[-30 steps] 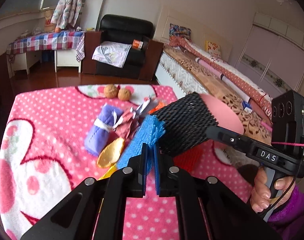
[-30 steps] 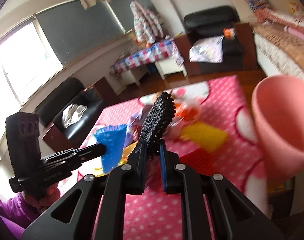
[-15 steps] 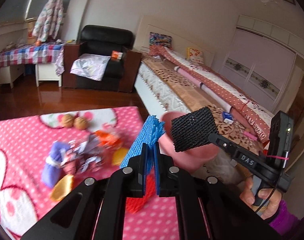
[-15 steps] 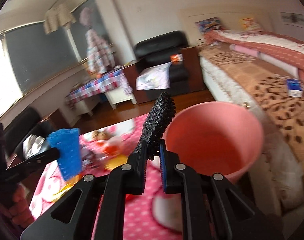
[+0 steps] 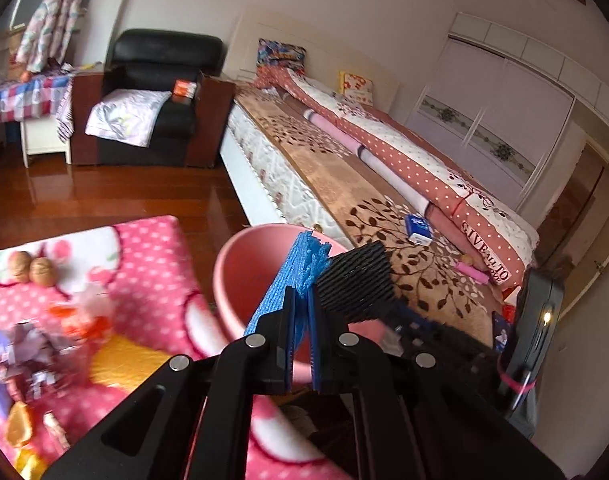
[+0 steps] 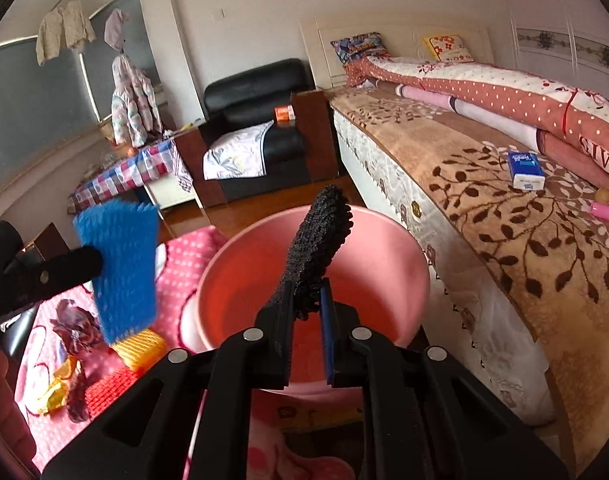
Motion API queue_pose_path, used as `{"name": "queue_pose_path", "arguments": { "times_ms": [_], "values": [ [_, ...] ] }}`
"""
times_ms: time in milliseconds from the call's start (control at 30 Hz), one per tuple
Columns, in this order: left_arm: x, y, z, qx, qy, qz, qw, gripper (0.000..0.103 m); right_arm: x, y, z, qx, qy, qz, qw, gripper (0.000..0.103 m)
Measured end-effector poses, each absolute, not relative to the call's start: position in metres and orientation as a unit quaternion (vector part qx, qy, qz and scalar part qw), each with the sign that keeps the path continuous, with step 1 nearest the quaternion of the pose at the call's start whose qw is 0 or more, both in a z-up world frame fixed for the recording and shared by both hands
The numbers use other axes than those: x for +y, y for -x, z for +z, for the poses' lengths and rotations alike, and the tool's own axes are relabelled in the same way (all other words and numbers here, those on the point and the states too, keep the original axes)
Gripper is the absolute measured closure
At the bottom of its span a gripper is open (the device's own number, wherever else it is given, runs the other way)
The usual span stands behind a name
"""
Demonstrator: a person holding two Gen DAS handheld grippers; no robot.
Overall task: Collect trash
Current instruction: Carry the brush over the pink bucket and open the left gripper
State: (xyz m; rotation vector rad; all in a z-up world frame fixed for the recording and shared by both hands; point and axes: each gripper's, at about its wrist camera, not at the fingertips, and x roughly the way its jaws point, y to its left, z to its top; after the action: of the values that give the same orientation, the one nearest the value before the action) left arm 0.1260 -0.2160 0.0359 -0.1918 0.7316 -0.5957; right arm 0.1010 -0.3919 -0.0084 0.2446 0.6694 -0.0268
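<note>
My left gripper (image 5: 300, 300) is shut on a blue foam net sleeve (image 5: 294, 280) and holds it over the rim of the pink bucket (image 5: 240, 280). The sleeve also shows in the right wrist view (image 6: 118, 264), left of the bucket (image 6: 388, 264). My right gripper (image 6: 306, 300) holds a black foam net sleeve (image 6: 320, 248) above the bucket's mouth; its jaws stand a little apart, the sleeve against the left jaw. The black sleeve also shows in the left wrist view (image 5: 354, 280).
The pink dotted table (image 5: 152, 264) carries two walnuts (image 5: 30, 272), crumpled wrappers (image 5: 28, 356), yellow foam net (image 6: 138, 346) and red foam net (image 6: 108, 392). The bed (image 6: 504, 216) stands right of the bucket. A black armchair (image 5: 160, 92) stands behind.
Both grippers have swung right from above the table to over the pink bucket, carrying their sleeves. The right gripper's jaws have parted slightly.
</note>
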Motion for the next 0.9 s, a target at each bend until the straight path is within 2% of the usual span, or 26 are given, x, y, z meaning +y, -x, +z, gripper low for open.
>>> {"name": "queue_pose_path", "arguments": {
  "times_ms": [467, 533, 600, 667, 900],
  "values": [
    [-0.258, -0.169, -0.004, 0.389, 0.076, -0.268, 0.878, 0.097, -0.404, -0.108, -0.03, 0.353, -0.125, -0.015, 0.927, 0.091],
    [-0.257, -0.169, -0.005, 0.388, 0.073, -0.265, 0.88, 0.084, -0.403, -0.109, -0.031, 0.355, -0.13, -0.013, 0.926, 0.09],
    [-0.255, -0.167, -0.004, 0.384, 0.07, -0.26, 0.883, 0.074, -0.404, -0.111, -0.032, 0.36, -0.134, -0.013, 0.923, 0.083],
    [-0.252, -0.166, -0.001, 0.379, 0.069, -0.257, 0.886, 0.069, -0.404, -0.113, -0.033, 0.364, -0.139, -0.015, 0.921, 0.068],
    [-0.233, -0.155, 0.012, 0.361, 0.063, -0.25, 0.896, 0.058, -0.401, -0.11, -0.03, 0.363, -0.149, -0.014, 0.92, 0.061]
  ]
}}
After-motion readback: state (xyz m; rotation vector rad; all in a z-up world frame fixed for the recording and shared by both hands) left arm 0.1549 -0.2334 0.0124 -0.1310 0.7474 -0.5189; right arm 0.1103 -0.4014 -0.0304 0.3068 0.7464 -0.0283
